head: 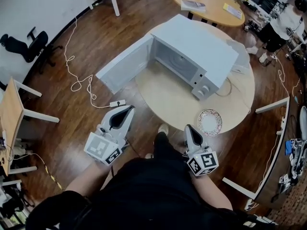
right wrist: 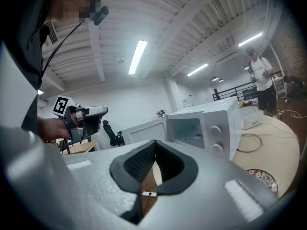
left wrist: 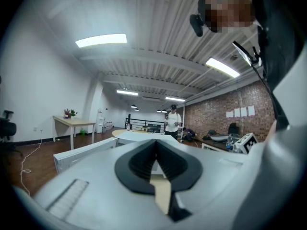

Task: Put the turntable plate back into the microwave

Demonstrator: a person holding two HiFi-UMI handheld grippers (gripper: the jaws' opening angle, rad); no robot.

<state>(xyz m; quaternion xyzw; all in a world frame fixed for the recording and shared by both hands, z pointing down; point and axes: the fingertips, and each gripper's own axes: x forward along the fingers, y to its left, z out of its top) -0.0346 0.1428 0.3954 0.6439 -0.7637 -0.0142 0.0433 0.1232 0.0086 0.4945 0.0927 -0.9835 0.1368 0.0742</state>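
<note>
1. Fingers (head: pixel 126 117) of the left gripper (head: pixel 127 110) are together, with nothing between them, off the counter's (head: pixel 165 99) near-left edge.
2. Door (head: pixel 125 63) hangs wide open, ahead of the left fingers.
3. Microwave (head: pixel 194 51) sits on the counter, well ahead of both fingers, its cavity showing.
4. Right gripper (head: pixel 191 129): fingers together, empty, at the counter's near edge.
5. Plate (head: pixel 209 122) lies flat on the counter just right of the right fingers, not touching them, outside the microwave.

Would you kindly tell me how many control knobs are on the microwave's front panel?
2. Both sit on the front of the microwave, to the right of its opening: the upper knob, and the lower knob directly below it. None seems hidden.
</note>
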